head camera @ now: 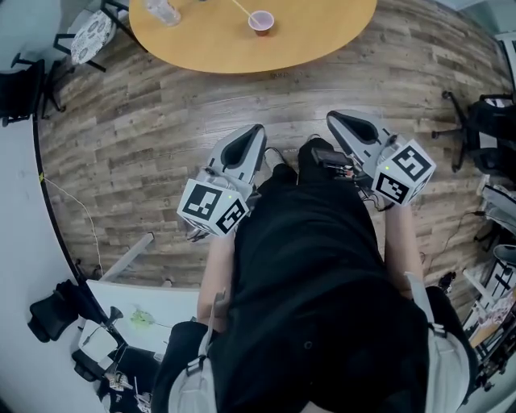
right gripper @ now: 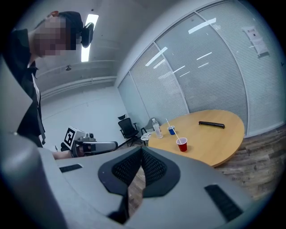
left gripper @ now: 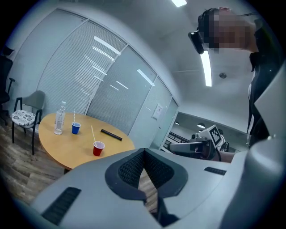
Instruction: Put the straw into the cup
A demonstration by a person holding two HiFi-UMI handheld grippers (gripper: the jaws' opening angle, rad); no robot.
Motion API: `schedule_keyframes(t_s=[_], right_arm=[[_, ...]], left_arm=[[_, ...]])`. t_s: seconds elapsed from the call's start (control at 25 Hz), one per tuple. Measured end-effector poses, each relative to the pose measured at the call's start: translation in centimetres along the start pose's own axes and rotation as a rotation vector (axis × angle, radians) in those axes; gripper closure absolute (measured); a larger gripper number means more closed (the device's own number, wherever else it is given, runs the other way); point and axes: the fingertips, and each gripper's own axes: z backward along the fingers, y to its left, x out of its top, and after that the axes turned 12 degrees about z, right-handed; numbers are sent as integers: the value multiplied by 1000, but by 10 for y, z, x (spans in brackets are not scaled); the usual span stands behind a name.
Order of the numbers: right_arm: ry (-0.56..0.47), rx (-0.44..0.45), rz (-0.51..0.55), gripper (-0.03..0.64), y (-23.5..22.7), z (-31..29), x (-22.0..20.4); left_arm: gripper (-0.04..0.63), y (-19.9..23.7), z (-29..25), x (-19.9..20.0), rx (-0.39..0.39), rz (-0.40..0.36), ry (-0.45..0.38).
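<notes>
A red cup [head camera: 260, 22] with a pale straw [head camera: 242, 8] standing in it sits on the round wooden table [head camera: 322, 32], far ahead of both grippers. In the left gripper view the red cup [left gripper: 98, 148] and its straw [left gripper: 92, 133] lie left of the shut, empty jaws of my left gripper [left gripper: 144, 152]. The right gripper view has the red cup [right gripper: 182, 144] up and to the right of my right gripper [right gripper: 141, 150], also shut on nothing. Both grippers, left [head camera: 246, 143] and right [head camera: 347, 123], hang close to the person's body over the floor.
On the table also stand a blue cup [left gripper: 76, 128] with a straw, a clear water bottle [left gripper: 59, 119] and a black bar-shaped object [left gripper: 111, 134]. A padded chair [left gripper: 27, 114] stands at the table's left. An office chair [head camera: 484, 121] and cluttered equipment line the room's edges.
</notes>
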Motion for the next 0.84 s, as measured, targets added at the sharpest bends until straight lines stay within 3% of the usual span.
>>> schedule_keyframes(t_s=[0.84], right_arm=[[-42,-73,-15,600,-18,9,14]], left_arm=[[583,-18,-16,1,-54,3,11]])
